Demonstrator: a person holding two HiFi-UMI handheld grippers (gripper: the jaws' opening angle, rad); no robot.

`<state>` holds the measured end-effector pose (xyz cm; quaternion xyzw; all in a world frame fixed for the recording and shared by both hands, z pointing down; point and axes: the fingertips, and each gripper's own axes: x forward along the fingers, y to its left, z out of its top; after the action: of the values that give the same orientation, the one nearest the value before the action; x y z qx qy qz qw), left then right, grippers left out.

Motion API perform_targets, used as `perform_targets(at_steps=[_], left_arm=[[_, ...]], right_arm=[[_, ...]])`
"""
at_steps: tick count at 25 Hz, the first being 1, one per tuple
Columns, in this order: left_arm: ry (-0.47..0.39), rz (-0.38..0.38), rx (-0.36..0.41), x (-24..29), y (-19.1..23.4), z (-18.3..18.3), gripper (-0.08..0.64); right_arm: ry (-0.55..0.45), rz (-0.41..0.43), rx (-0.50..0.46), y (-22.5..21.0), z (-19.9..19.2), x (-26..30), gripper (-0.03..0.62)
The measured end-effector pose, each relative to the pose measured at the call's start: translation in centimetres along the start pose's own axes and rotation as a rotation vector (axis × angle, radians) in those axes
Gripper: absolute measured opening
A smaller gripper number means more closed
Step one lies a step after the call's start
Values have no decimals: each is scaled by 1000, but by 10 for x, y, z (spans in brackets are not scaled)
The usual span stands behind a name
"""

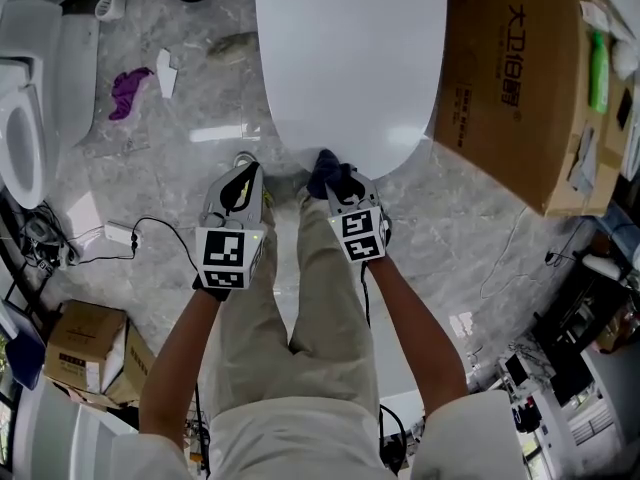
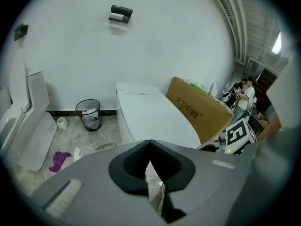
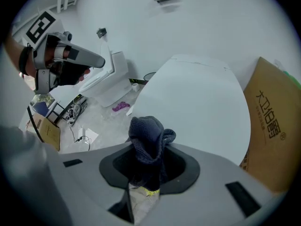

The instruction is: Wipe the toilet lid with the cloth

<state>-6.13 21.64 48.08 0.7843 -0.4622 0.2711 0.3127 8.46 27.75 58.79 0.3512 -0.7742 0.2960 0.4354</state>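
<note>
Clamping the jaws of the right gripper (image 3: 148, 166) on the bunched dark blue cloth (image 3: 148, 135), holding it at the near front edge of the closed white toilet lid (image 1: 350, 58). Pressing the left gripper's (image 2: 149, 147) jaws together on nothing, just left of it, over the grey marble floor (image 1: 200, 98).

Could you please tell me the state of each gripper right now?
Left gripper: closed, fingers together with nothing between them.
Right gripper: closed on the dark blue cloth.
</note>
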Motion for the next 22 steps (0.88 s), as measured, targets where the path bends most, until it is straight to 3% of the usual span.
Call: perform_targets(at_steps=[22], left_arm=[[4, -21, 23, 12, -17, 9, 0]], right_arm=[[33, -49, 13, -37, -34, -18, 109]])
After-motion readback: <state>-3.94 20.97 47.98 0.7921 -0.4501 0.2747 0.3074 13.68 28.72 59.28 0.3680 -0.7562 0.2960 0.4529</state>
